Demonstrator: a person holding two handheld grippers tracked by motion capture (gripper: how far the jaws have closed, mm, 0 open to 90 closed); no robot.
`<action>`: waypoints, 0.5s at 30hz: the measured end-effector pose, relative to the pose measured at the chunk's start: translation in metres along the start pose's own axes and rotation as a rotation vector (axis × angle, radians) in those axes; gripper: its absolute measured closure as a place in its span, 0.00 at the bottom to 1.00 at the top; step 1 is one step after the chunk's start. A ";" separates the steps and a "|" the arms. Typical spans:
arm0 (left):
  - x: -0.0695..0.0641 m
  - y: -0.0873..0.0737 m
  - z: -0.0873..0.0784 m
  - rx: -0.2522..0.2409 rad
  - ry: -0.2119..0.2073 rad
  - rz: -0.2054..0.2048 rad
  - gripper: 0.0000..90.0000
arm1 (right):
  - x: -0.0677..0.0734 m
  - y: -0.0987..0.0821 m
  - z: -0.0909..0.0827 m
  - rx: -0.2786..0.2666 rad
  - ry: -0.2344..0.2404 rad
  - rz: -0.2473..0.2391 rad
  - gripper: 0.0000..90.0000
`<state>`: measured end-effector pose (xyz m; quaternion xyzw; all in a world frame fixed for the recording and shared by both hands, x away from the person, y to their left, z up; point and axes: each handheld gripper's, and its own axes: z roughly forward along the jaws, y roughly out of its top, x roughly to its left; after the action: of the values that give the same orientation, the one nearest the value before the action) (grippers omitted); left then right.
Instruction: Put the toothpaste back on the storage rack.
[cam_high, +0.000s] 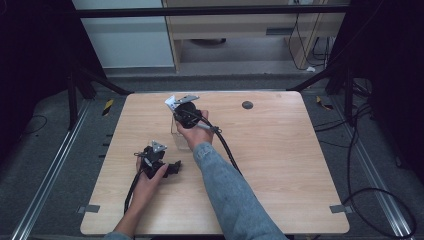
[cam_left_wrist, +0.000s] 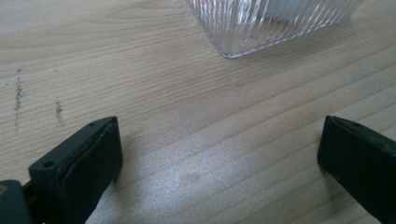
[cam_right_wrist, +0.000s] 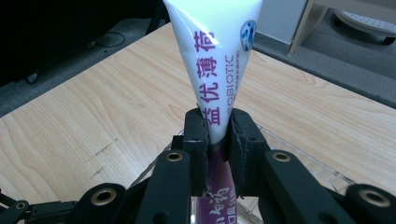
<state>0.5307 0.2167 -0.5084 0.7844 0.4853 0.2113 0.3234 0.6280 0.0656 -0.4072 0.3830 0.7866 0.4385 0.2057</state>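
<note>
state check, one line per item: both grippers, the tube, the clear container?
right gripper: shut on the tube, over the clear ribbed container
tube: white and purple, clamped between the jaws
left gripper: open, nothing between its jaws
clear ribbed container: on the table, near the left gripper

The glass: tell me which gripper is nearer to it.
Right. The right gripper, shut on a tube, is directly above the glass. The left gripper, open, rests on the table beside it, apart.

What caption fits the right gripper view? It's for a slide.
Right gripper clamps a white-and-purple tube above a clear ribbed container on the wooden table.
</note>
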 end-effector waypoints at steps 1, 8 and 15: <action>0.000 0.000 0.000 0.000 0.000 0.000 0.00 | 0.000 0.000 0.000 0.000 0.001 0.000 0.87; 0.000 0.000 0.000 0.000 -0.001 0.001 0.00 | -0.001 0.000 -0.001 0.005 0.009 0.007 0.86; 0.000 0.000 0.000 0.000 -0.001 0.001 0.00 | -0.002 0.001 -0.003 0.012 0.016 0.012 0.85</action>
<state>0.5308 0.2167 -0.5084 0.7847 0.4849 0.2110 0.3234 0.6273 0.0627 -0.4044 0.3854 0.7884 0.4382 0.1946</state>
